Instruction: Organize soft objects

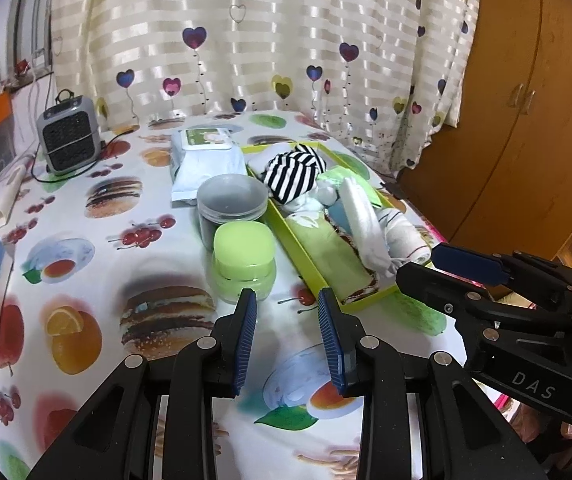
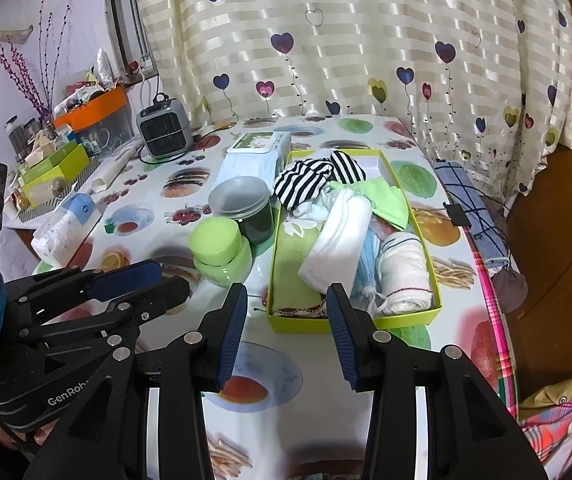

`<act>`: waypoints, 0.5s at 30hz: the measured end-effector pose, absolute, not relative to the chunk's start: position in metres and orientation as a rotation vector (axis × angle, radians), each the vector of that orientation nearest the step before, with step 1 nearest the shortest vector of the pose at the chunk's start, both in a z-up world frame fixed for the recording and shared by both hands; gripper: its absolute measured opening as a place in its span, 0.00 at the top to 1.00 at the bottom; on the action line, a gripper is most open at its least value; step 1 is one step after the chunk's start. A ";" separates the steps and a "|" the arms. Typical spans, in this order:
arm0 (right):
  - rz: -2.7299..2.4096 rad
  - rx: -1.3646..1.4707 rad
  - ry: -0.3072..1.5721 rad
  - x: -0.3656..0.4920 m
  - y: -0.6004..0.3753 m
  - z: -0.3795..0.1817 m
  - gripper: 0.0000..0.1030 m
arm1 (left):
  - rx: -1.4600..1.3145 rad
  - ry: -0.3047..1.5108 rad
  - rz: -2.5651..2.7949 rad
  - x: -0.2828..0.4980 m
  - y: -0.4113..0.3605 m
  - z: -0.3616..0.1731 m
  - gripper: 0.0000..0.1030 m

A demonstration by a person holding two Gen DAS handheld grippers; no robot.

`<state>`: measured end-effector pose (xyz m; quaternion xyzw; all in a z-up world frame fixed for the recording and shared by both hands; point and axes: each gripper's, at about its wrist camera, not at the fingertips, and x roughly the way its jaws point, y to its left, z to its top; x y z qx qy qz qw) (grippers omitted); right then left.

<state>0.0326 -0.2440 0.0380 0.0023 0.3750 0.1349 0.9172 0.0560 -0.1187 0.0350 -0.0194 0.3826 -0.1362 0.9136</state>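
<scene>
A table covered with a food-print cloth (image 2: 134,216) carries a lime-green tray (image 2: 406,317) near its right edge, its long side running from the near edge toward the curtain (image 2: 326,40). The tray holds the soft objects: a green towel (image 2: 296,256) along its left wall, a folded white cloth (image 2: 340,236) lying across the middle, a rolled white towel with a dark stripe (image 2: 404,272) at the near right corner, a light-green cloth (image 2: 386,200) against the right wall, and a black-and-white striped garment (image 2: 314,180) heaped at the far end, spilling over the rim.

Just left of the tray stand a green-lidded jar (image 2: 220,250) and, behind it, a grey-lidded jar (image 2: 244,204); a wipes pack (image 2: 260,152) lies beyond them. A small grey heater (image 2: 164,130) sits near the far left corner.

The left gripper (image 1: 288,336) hovers over the near edge of the table, jaws parted, nothing between them. The right gripper (image 2: 286,336) hovers beside it, before the tray's near end, jaws likewise apart and empty. Neither touches the cloth items.
</scene>
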 end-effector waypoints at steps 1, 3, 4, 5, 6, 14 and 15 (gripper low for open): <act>0.279 0.005 0.774 0.033 -0.244 0.037 0.59 | -0.039 0.789 -0.280 0.056 -0.119 0.034 0.71; 0.280 0.005 0.778 0.035 -0.245 0.035 0.59 | -0.035 0.790 -0.277 0.058 -0.119 0.032 0.71; 0.280 0.005 0.779 0.035 -0.245 0.035 0.59 | -0.036 0.791 -0.277 0.058 -0.119 0.033 0.71; 0.280 0.006 0.781 0.036 -0.246 0.034 0.59 | -0.035 0.792 -0.275 0.059 -0.119 0.032 0.71; 0.281 0.005 0.782 0.036 -0.246 0.033 0.59 | -0.032 0.793 -0.274 0.059 -0.120 0.031 0.71; 0.285 0.004 0.794 0.038 -0.246 0.029 0.59 | -0.026 0.799 -0.280 0.060 -0.122 0.026 0.71; 0.285 0.003 0.797 0.039 -0.246 0.028 0.59 | -0.027 0.796 -0.286 0.059 -0.122 0.025 0.71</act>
